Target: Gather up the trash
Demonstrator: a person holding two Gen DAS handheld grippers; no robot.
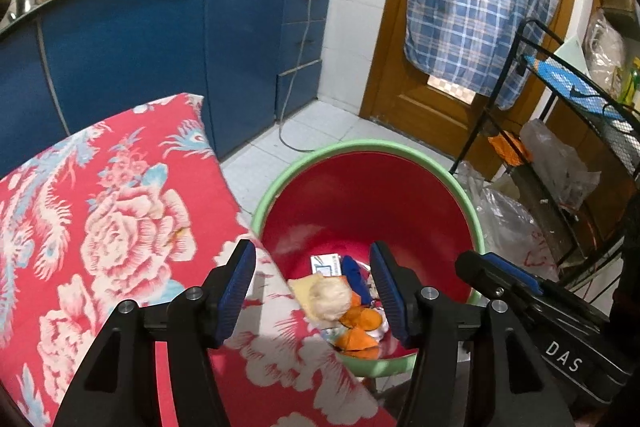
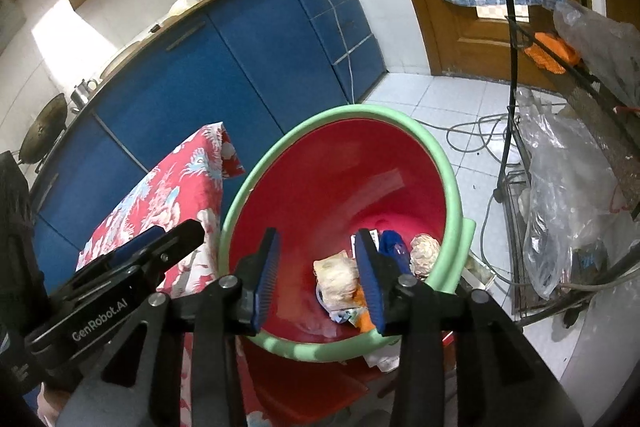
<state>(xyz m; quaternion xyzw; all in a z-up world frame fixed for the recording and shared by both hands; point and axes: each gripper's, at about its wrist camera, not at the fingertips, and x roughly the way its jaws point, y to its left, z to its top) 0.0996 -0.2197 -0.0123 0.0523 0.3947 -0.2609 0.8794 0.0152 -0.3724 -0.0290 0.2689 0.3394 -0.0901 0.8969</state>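
My right finger (image 2: 370, 283) covers part of the trash heap (image 2: 340, 279) in the red bin (image 2: 340, 167), the small box (image 1: 326, 264) there is printed too small to read, and the floral cloth (image 1: 100, 227) runs off the near-left edge.

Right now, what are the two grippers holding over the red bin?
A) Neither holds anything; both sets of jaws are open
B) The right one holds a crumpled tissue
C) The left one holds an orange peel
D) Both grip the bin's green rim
A: the left gripper and right gripper both hang with jaws apart and nothing between them, while the trash lies in the red bin.
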